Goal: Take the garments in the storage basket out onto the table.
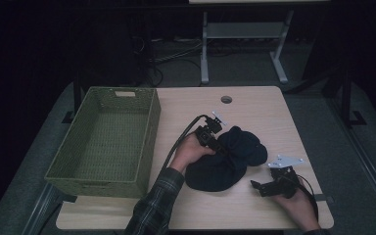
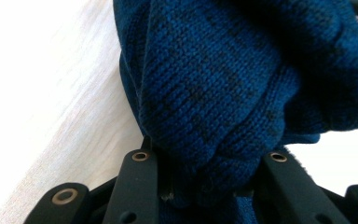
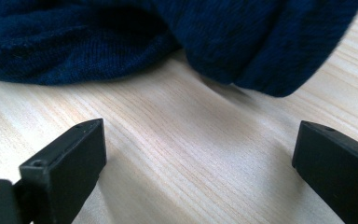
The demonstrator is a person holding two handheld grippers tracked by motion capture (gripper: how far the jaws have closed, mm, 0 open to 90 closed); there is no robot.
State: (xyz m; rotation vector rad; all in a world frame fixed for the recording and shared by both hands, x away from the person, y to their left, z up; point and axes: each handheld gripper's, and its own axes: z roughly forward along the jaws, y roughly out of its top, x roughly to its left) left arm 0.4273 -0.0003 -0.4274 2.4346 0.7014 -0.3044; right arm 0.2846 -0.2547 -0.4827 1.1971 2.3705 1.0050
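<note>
Resting near the table's front edge, right gripper jaws wide, empty, just short of the dark blue knit garment. Garment crumpled mid-table; left gripper pinching a bunched fold. Green woven basket left.

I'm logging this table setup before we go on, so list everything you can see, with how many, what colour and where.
knitted garment: one, dark blue, bunched on the table right of centre, a fold of it between the left gripper's jaws.
basket: one, green woven, nothing inside it, at the table's left edge.
table: one, light wood, with a round hole near its far edge.
second table's frame: one, grey-white, on the floor beyond.
left gripper: one, black, shut on the garment.
right gripper: one, black, jaws open, just short of the garment's near edge.
hands: two, one on each gripper; plaid sleeve on the left arm.
</note>
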